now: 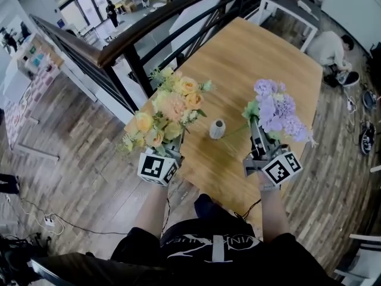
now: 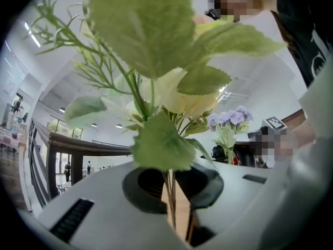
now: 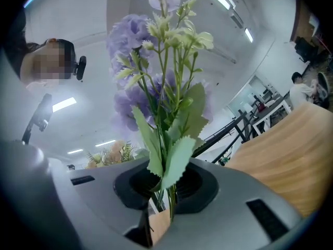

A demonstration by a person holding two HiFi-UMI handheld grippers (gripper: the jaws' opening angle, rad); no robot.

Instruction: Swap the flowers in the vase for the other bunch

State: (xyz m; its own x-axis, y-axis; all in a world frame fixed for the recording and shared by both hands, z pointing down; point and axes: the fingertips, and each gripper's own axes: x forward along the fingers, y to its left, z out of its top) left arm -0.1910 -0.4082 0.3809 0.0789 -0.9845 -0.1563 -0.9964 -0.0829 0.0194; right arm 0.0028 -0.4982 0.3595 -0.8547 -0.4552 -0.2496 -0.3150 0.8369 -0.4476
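Observation:
A small white vase [image 1: 217, 129] stands empty on the wooden table [image 1: 280, 70], between my two hands. My left gripper [image 1: 169, 146] is shut on the stems of a yellow and peach bunch [image 1: 168, 109], held upright left of the vase. In the left gripper view those stems [image 2: 170, 202] run between the pads under big green leaves [image 2: 156, 139]. My right gripper [image 1: 260, 143] is shut on the stems of a purple bunch [image 1: 275, 112], right of the vase. The right gripper view shows its stems [image 3: 169, 199] pinched between the jaws, with purple blooms [image 3: 132, 40] above.
A dark railing [image 1: 137, 34] runs along the table's left side, with a drop to a lower floor beyond it. A person [image 1: 330, 49] crouches on the floor at the far right. A desk [image 1: 292, 5] stands past the table's far end.

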